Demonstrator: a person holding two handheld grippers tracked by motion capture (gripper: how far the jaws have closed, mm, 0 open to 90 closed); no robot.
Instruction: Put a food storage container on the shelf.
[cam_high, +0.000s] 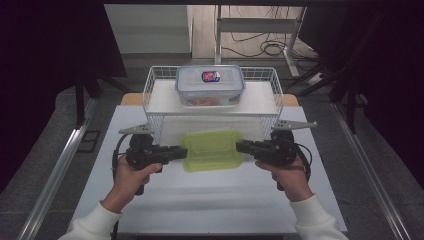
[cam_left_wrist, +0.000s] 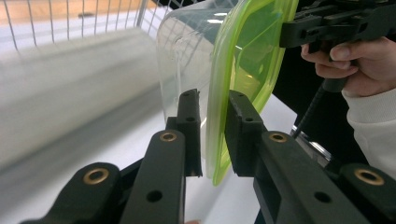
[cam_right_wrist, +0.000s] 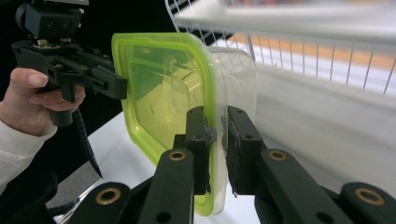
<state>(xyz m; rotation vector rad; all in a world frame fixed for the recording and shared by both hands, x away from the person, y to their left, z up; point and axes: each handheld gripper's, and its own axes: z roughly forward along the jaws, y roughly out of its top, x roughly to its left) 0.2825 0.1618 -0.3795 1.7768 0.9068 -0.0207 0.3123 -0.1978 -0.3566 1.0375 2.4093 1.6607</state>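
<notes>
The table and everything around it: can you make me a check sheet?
Surface: white table, bare near the person.
Job's things: green-lidded clear container, held off the table by both ends, in front of the wire basket.
Clutter: blue-lidded box in the basket.
Grippers: left gripper and right gripper each clamp the container's rim.
Cables: one trails from each gripper; more on the floor behind.
Surroundings: dark room, metal frame legs.

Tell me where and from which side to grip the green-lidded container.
Grip the green-lidded container at the lid's overhanging rim on its two short ends, one gripper from each side. The left gripper and right gripper already pinch it that way: the rim is thin enough to fit between the jaws, whereas the clear body looks too wide, and opposite grips keep it level.
</notes>
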